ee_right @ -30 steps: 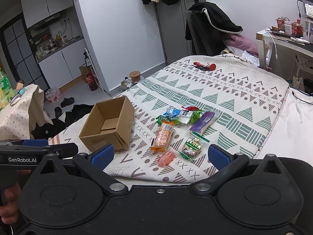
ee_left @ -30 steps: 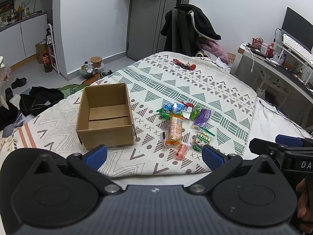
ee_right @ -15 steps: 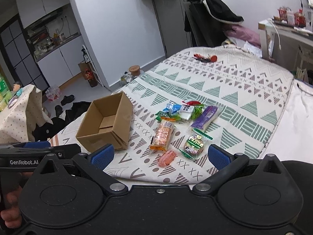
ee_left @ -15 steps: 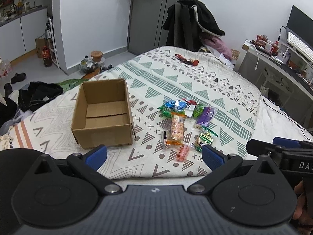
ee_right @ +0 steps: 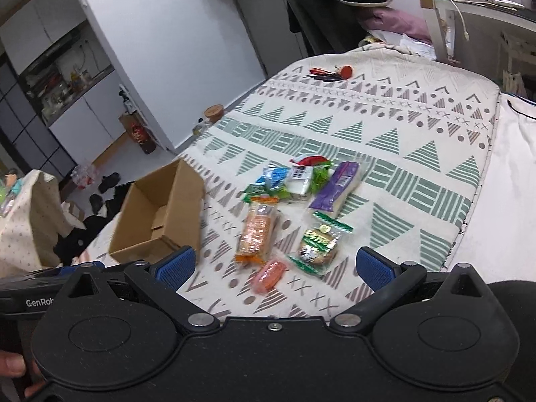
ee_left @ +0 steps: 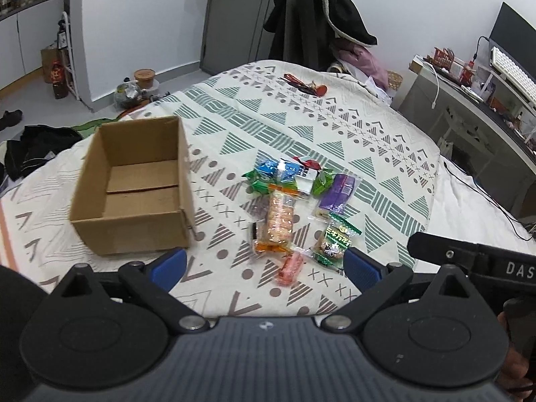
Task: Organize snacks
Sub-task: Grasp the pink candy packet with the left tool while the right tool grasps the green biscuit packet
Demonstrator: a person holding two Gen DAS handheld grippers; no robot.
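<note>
I have both grippers up over the near edge of the bed (ee_left: 385, 140). My left gripper (ee_left: 264, 264) is spread wide and holds nothing. My right gripper (ee_right: 274, 264) is spread wide too, and it is empty.

The snacks lie in a little heap near the middle of the bed, toward the near edge. The cardboard box (ee_left: 134, 187) sits just to the left of them, open and empty. Closest to me is a small pink snack (ee_left: 290, 269). Behind it are a long orange cracker pack (ee_left: 279, 217), a green nut pack (ee_left: 333, 243) and a purple pack (ee_left: 336, 191).

I think things could go wrong here. The packs are thin and slippery, so one may slide out of my grip. The bed is soft, so I might pinch the blanket too. The packs at the back overlap, so I could lift two at once. The box is light and may tip if I bump it.

The back snacks (ee_left: 284, 174) hide each other, so I cannot count them. The right view is blurry, and I cannot read the labels.
</note>
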